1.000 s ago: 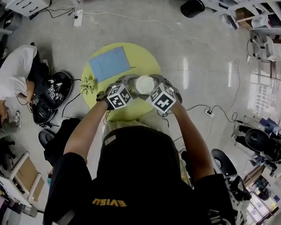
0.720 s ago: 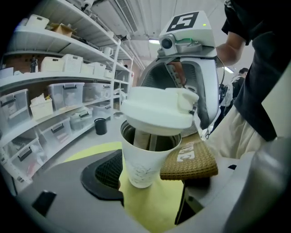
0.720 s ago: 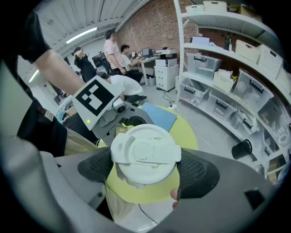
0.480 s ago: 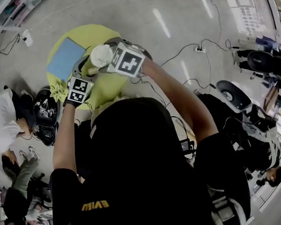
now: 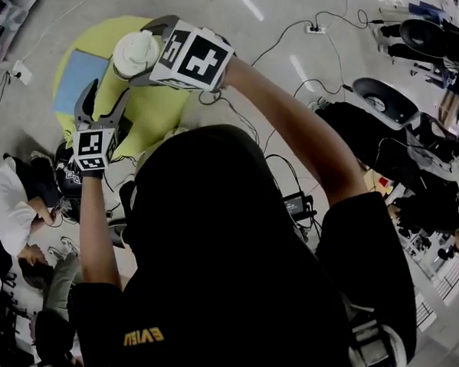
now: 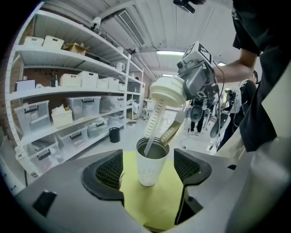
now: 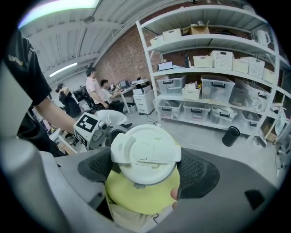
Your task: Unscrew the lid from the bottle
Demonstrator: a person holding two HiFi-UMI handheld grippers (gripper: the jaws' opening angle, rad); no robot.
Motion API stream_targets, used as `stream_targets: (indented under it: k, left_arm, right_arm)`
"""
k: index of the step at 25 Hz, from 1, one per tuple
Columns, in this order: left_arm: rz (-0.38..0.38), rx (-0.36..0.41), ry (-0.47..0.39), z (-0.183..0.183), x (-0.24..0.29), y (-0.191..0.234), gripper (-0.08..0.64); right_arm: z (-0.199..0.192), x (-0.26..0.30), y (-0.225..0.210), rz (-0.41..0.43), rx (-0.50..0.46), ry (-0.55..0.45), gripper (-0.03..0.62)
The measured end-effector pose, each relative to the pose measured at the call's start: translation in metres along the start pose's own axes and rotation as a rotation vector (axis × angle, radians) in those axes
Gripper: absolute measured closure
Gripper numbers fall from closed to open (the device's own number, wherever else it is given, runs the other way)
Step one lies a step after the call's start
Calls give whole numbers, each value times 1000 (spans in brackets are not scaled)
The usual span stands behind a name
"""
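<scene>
The right tool (image 7: 145,164) is clamped on the white lid (image 7: 144,148), its pads pressing the rim from both sides. The left tool (image 6: 149,154) has its jaws spread wide around the white bottle (image 6: 149,169), apparently gripping the body near its tips, above the round yellow-green worktop (image 5: 168,114).

The unscrewing looks done: the lid hangs clear above the open mouth, tilted, with only the lower end of its straw (image 6: 154,123) inside. The next move calls for drawing the lid up along the straw's line until it clears the rim, while the left tool keeps the bottle steady.

Only the left gripper view shows the open mouth, the straw and a tan strap (image 6: 172,131) dangling from the lid. The right gripper view gives only the lid's top. The head view adds a blue mat (image 5: 75,82) on the worktop.
</scene>
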State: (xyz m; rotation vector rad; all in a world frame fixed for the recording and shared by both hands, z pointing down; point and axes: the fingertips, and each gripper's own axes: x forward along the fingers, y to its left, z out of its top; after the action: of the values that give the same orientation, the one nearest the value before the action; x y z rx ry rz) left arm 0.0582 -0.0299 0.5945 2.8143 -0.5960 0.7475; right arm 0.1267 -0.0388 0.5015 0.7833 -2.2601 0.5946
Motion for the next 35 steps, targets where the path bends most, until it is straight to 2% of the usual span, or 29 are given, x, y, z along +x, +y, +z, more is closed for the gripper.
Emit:
stream_targets:
  k: [5, 8, 10, 12, 17, 23, 26, 30, 35]
  left_arm:
    - [30, 13, -52, 16, -27, -3, 212]
    - [85, 16, -112, 33, -46, -8, 252]
    - [112, 4, -154, 42, -59, -16, 305]
    - [123, -19, -181, 44, -71, -20, 465]
    - [208, -69, -173, 30, -114, -4, 541]
    - [290, -144, -217, 33, -173, 4, 541]
    - [343, -180, -240, 32, -205, 6, 541]
    - [377, -245, -279, 29, -238, 17, 541]
    - [403, -234, -281, 32, -245, 23, 541]
  right_arm:
    - [-1, -18, 0, -50, 66, -39, 156]
    - [1, -31, 4, -64, 96, -79, 156]
    - [-4, -42, 9, -86, 128, -109, 156]
    - [-5, -53, 13, -121, 163, -141, 156]
    - [6, -65, 33, -187, 271, -242, 156]
    - [3, -73, 63, -184, 422, -333, 155]
    - [1, -74, 80, -163, 468, -376, 154]
    - [4, -72, 91, -148, 536, -434, 154]
    - [0, -85, 92, -159, 582, -477, 155]
